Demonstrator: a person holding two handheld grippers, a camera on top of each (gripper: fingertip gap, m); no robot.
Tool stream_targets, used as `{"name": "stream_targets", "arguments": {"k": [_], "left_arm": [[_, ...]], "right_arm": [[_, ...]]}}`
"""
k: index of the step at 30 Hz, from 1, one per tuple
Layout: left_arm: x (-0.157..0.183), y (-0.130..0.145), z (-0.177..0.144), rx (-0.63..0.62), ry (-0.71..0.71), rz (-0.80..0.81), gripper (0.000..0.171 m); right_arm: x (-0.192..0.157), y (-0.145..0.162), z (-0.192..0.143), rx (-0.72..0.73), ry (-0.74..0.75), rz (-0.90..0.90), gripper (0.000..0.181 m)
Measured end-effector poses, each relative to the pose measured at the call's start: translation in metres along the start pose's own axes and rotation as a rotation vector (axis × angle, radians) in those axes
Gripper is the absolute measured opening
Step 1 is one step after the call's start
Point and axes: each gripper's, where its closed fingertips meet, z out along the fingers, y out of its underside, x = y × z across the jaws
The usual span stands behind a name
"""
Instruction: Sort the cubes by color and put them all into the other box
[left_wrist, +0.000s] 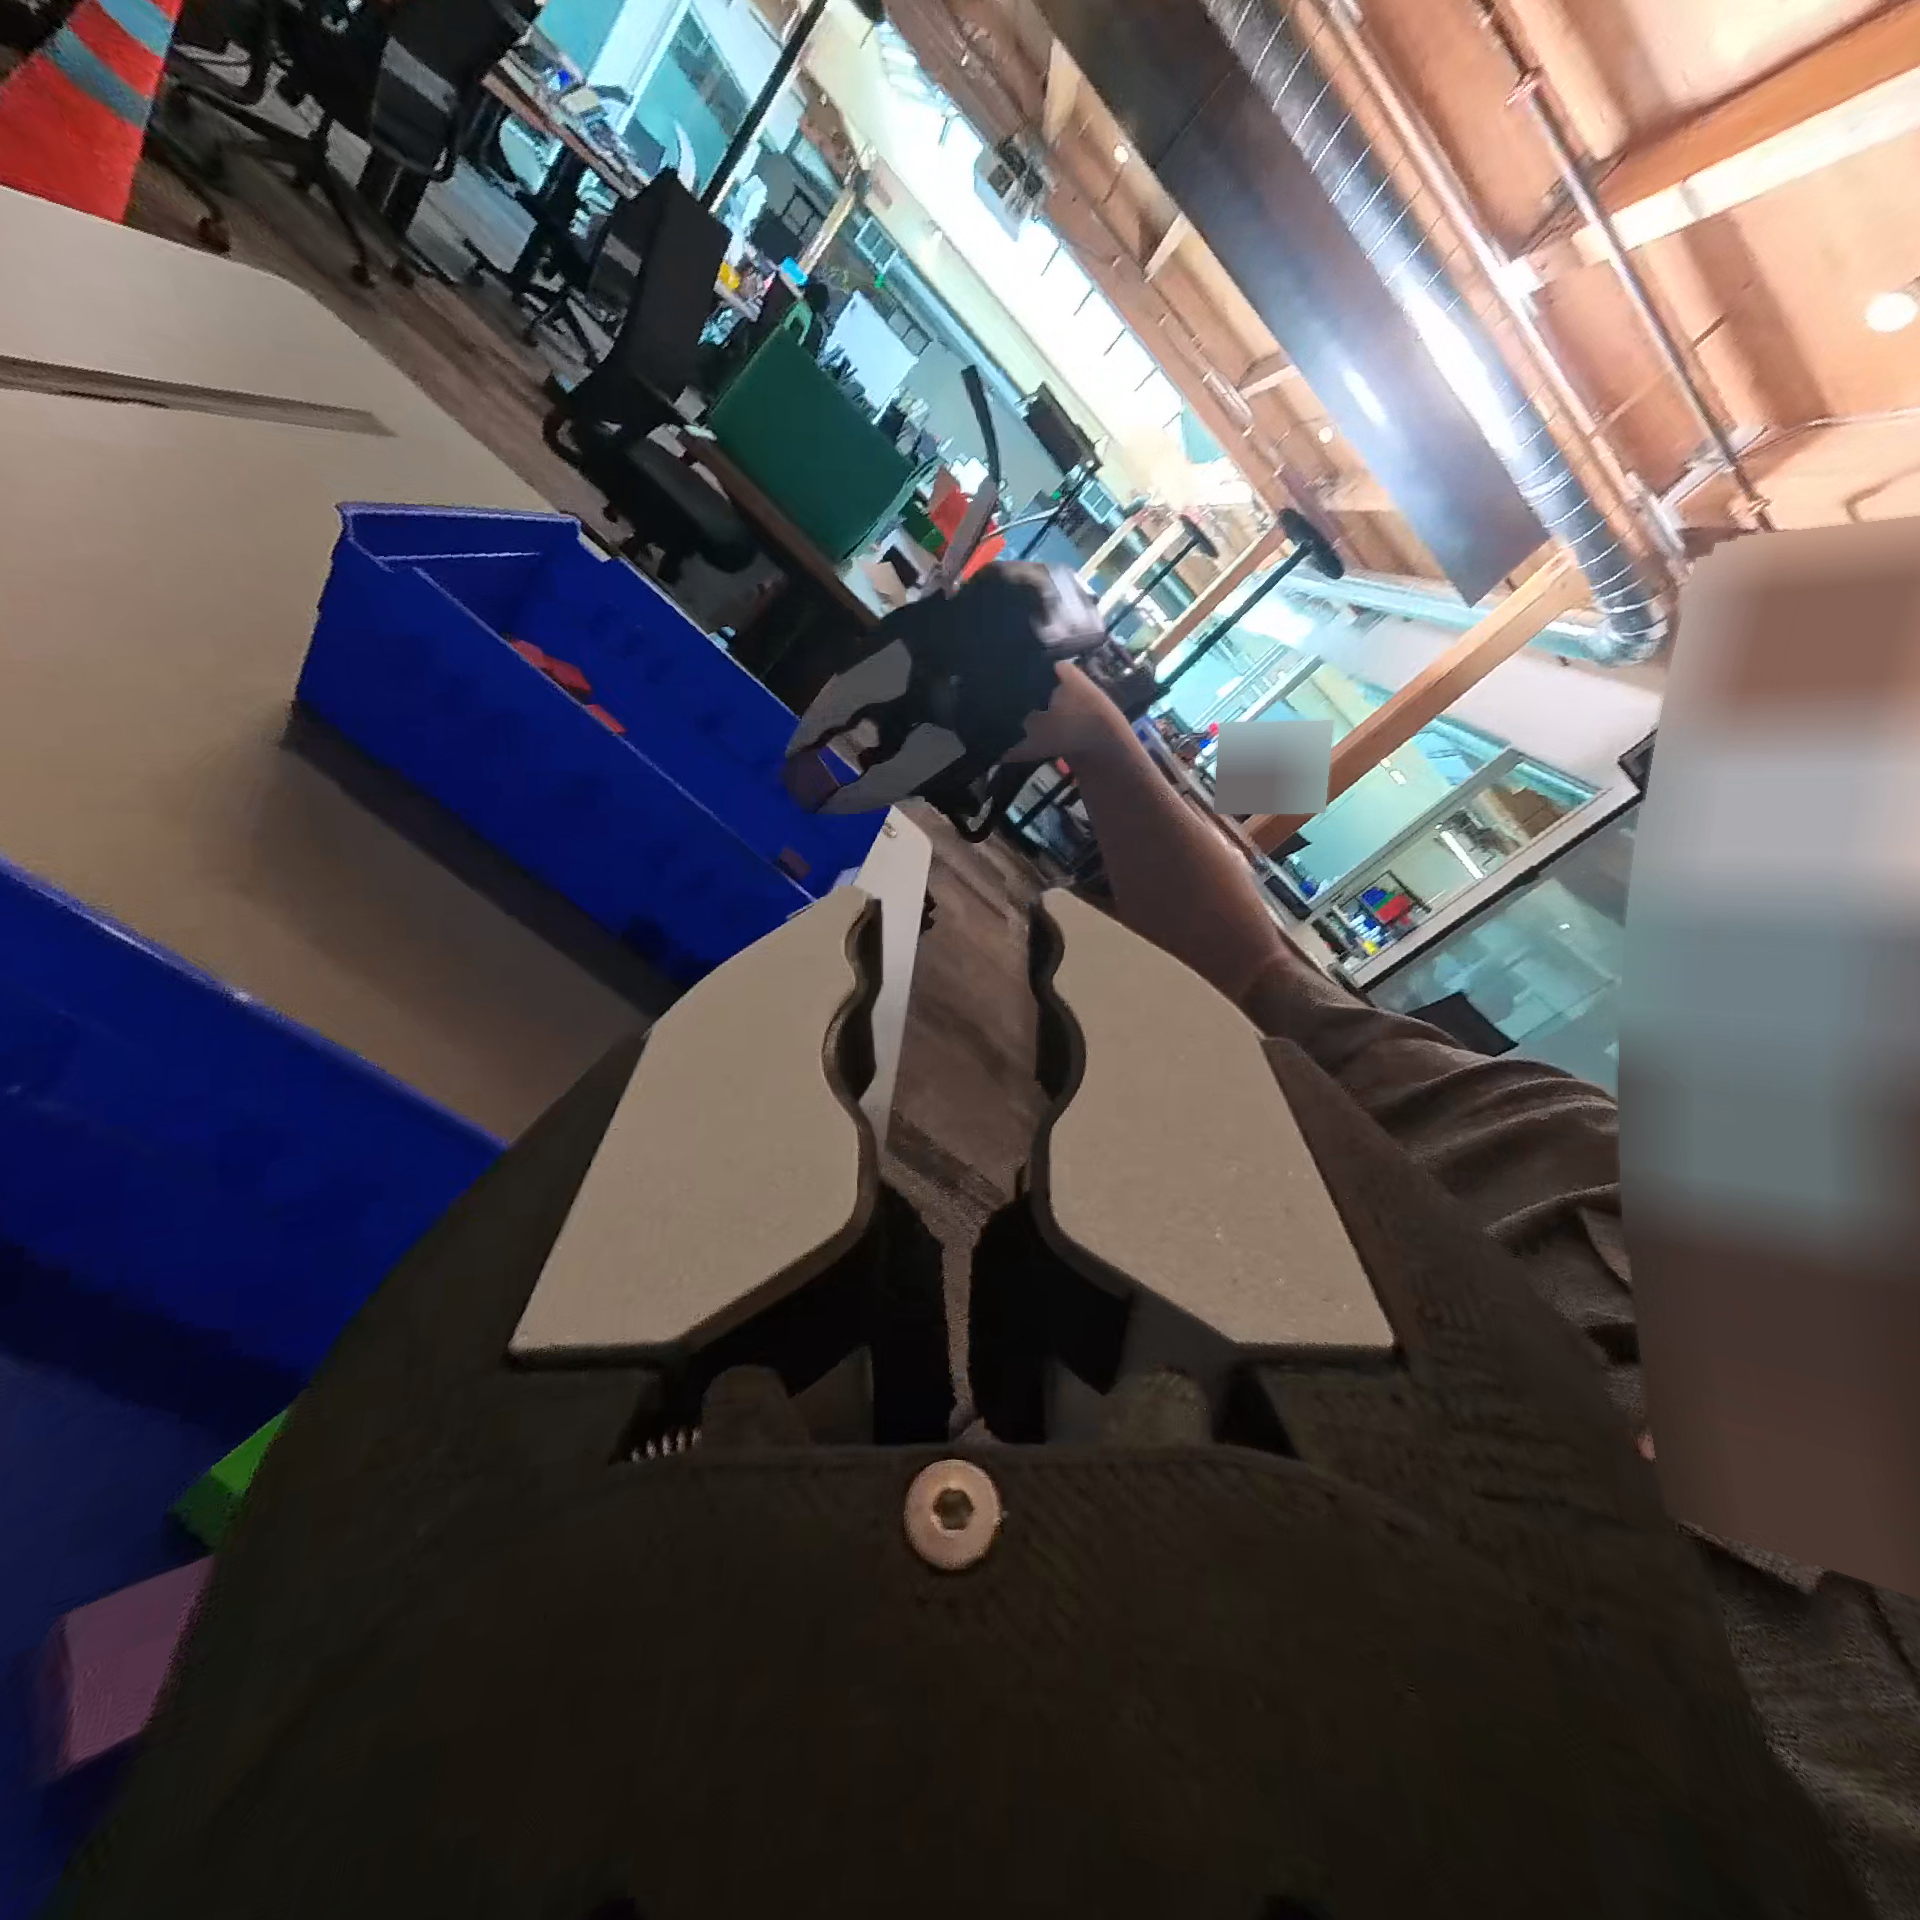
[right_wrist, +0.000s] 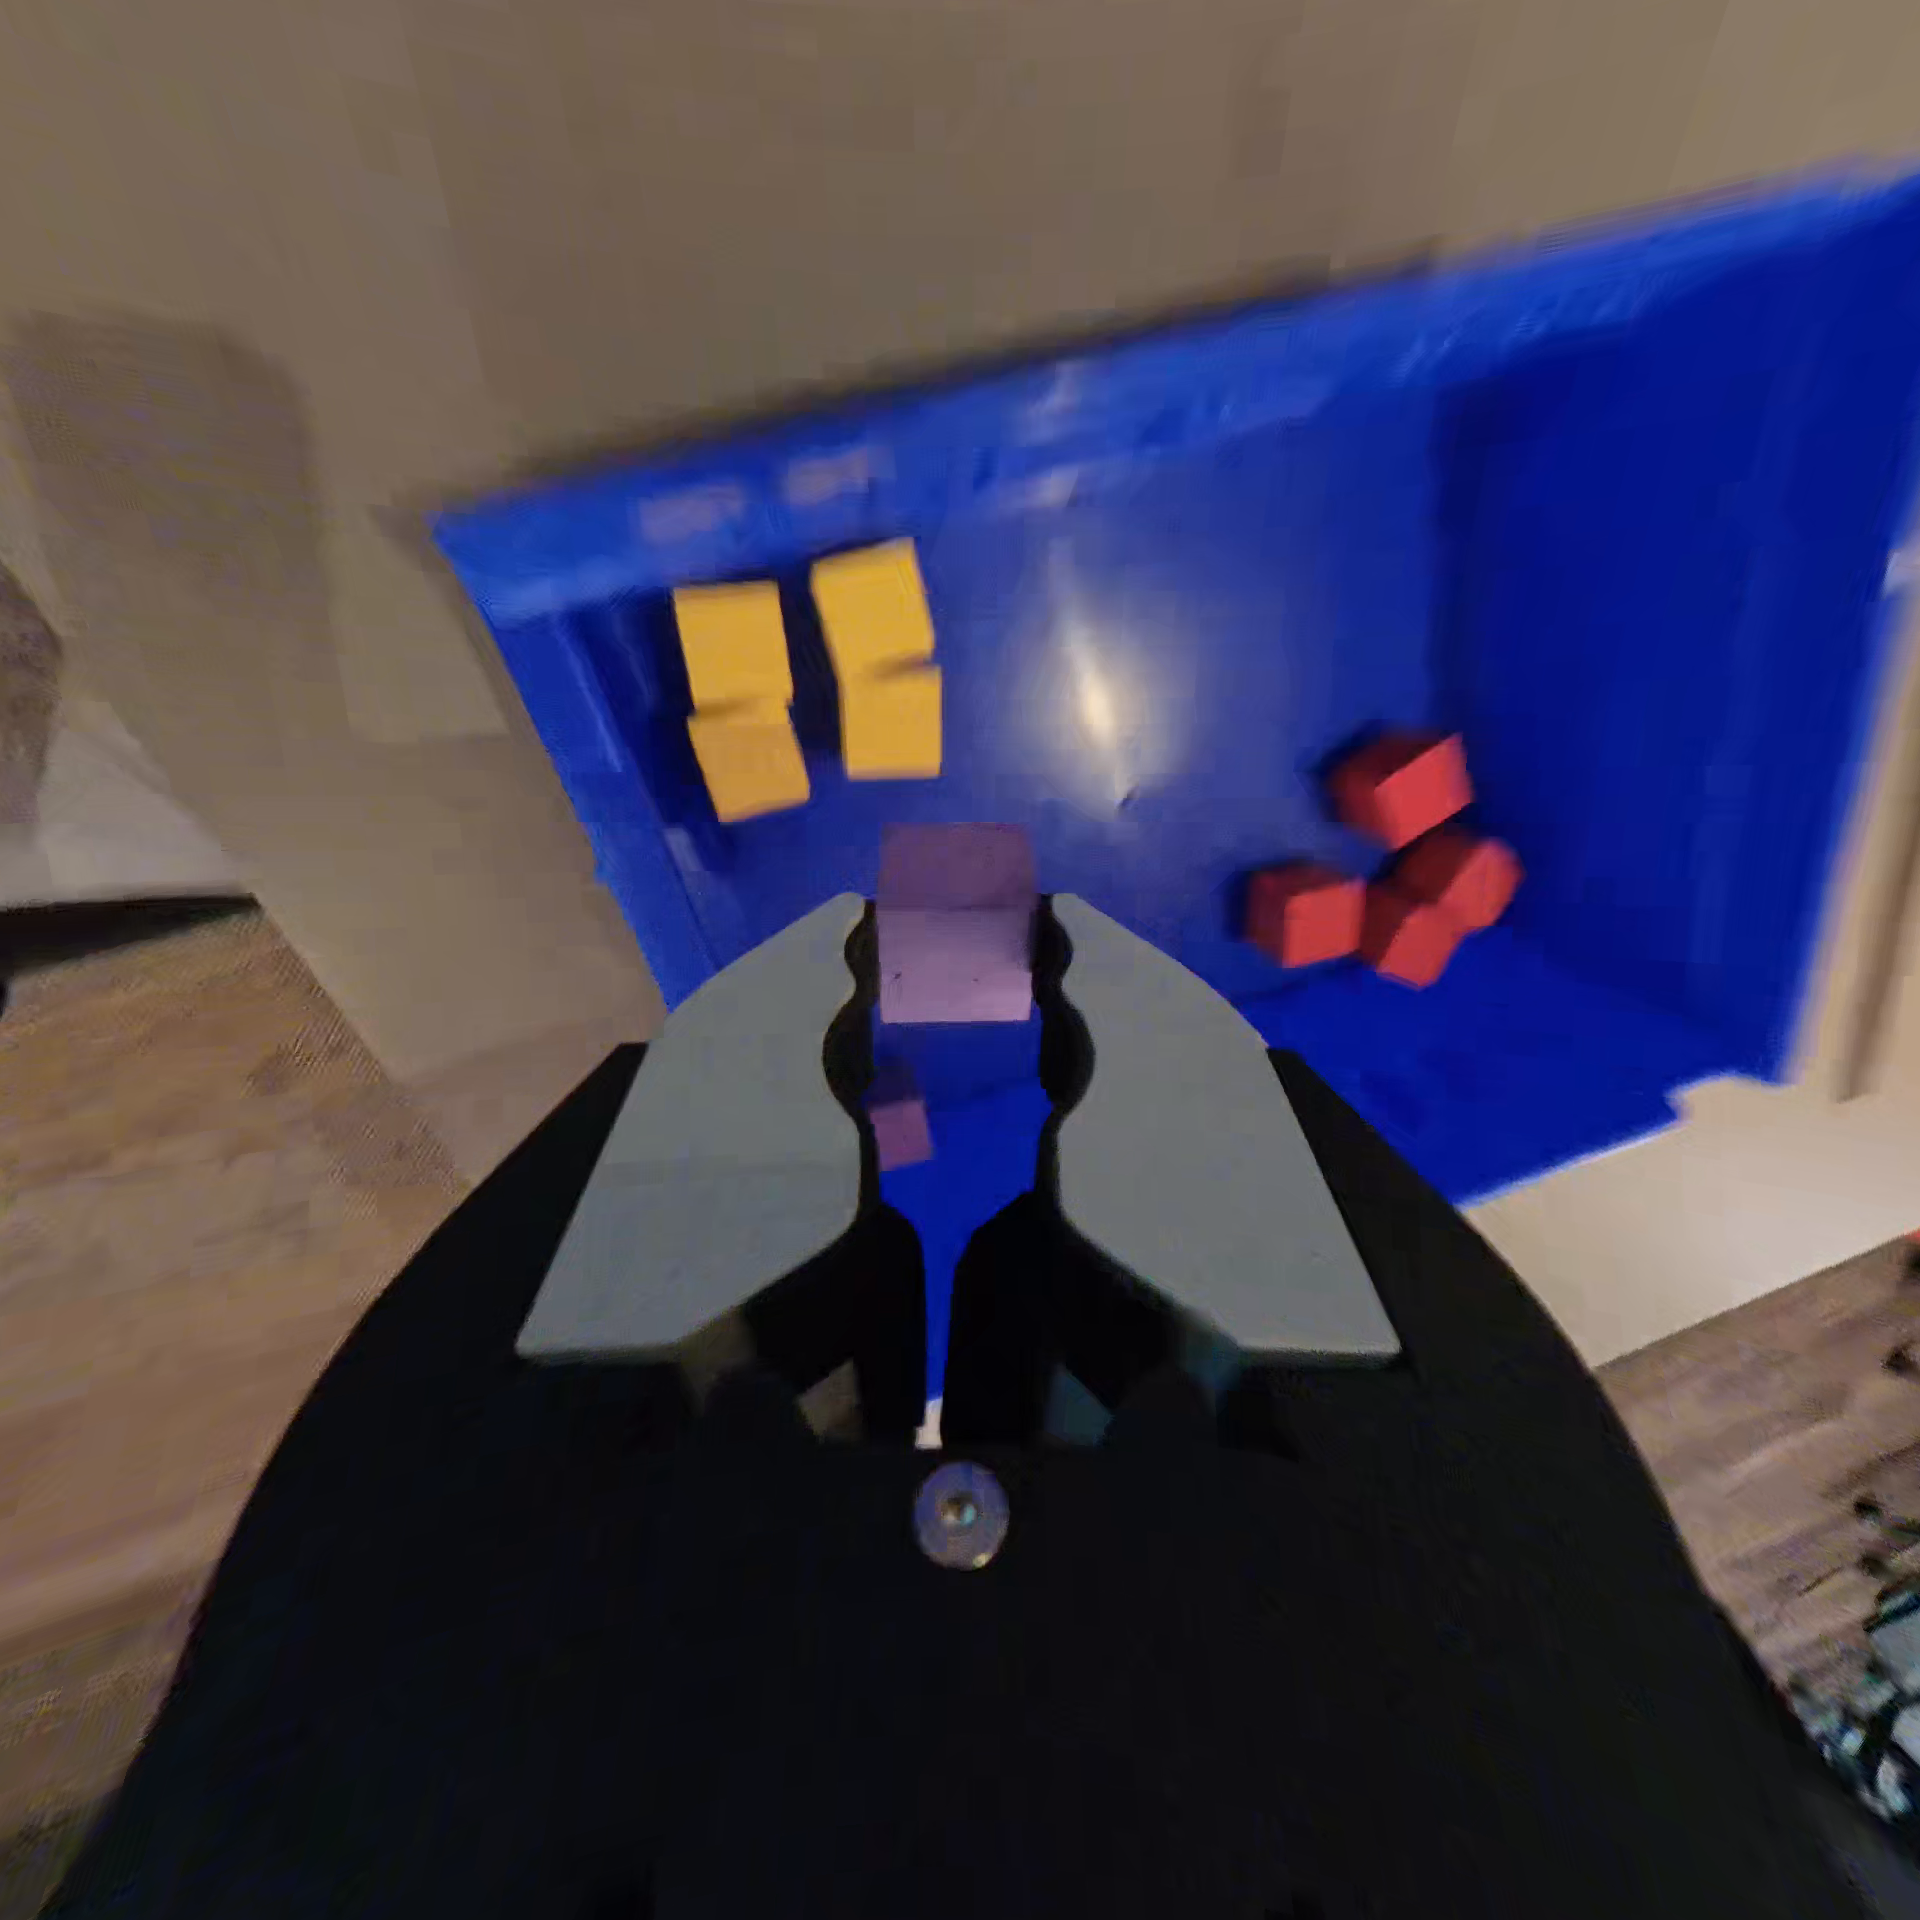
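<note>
Pinching a purple cube by opposite flat faces (probably light, rigid), the right gripper is hanging over the blue bin, yellow cubes at eleven o'clock, while the left gripper is gaping empty.

Your right gripper pinches a purple cube between its fingertips, held above the blue bin. Inside that bin you have four yellow cubes stacked in two pairs at the left, three red cubes clustered at the right, and a second purple cube on the floor (partly hidden by your fingers). Your left gripper is parted, gripping nothing, off the table edge.
</note>
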Motion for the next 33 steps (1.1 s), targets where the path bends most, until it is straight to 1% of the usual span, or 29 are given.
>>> {"name": "stream_targets", "arguments": {"k": [2,4,6,9,14,18,20,21,24,25,26,29,30,33], "left_arm": [[-0.003,0.001,0.000,-0.017,-0.016,-0.003,0.027],[-0.009,0.005,0.000,-0.042,-0.034,-0.017,0.027],[-0.014,0.009,-0.001,-0.061,-0.057,-0.025,0.028],[-0.018,0.011,-0.004,-0.074,-0.077,-0.029,0.029],[-0.020,0.010,-0.011,-0.075,-0.089,-0.028,0.030],[-0.023,0.010,-0.014,-0.077,-0.104,-0.029,0.030],[-0.026,0.012,-0.015,-0.089,-0.119,-0.031,0.032],[-0.029,0.013,-0.015,-0.098,-0.132,-0.034,0.034],[-0.043,0.021,-0.018,-0.142,-0.190,-0.051,0.040],[-0.052,0.024,-0.020,-0.166,-0.234,-0.055,0.041],[-0.065,0.030,-0.024,-0.205,-0.307,-0.057,0.041],[-0.114,0.060,-0.043,-0.397,-0.613,-0.073,0.046],[-0.126,0.071,-0.048,-0.460,-0.695,-0.074,0.048],[-0.148,0.105,-0.054,-0.658,-0.836,-0.046,0.048]], "right_arm": [[-0.004,0.032,0.025,-0.133,-0.075,0.012,0.028],[-0.012,0.057,0.044,-0.241,-0.154,0.022,0.029],[-0.016,0.070,0.056,-0.297,-0.196,0.020,0.029],[-0.020,0.082,0.067,-0.351,-0.234,-0.002,0.029],[-0.029,0.095,0.073,-0.432,-0.308,-0.004,0.029],[-0.030,0.096,0.075,-0.456,-0.330,0.011,0.029],[-0.028,0.093,0.075,-0.454,-0.320,0.021,0.034],[-0.026,0.093,0.074,-0.457,-0.303,0.026,0.039],[-0.023,0.090,0.068,-0.455,-0.296,0.064,0.046],[-0.022,0.089,0.064,-0.451,-0.287,0.075,0.048],[-0.019,0.087,0.060,-0.438,-0.275,0.085,0.048],[-0.006,0.070,0.044,-0.330,-0.196,0.095,0.050],[0.000,0.064,0.038,-0.289,-0.152,0.101,0.050],[0.010,0.045,0.019,-0.170,-0.051,0.077,0.050]]}}
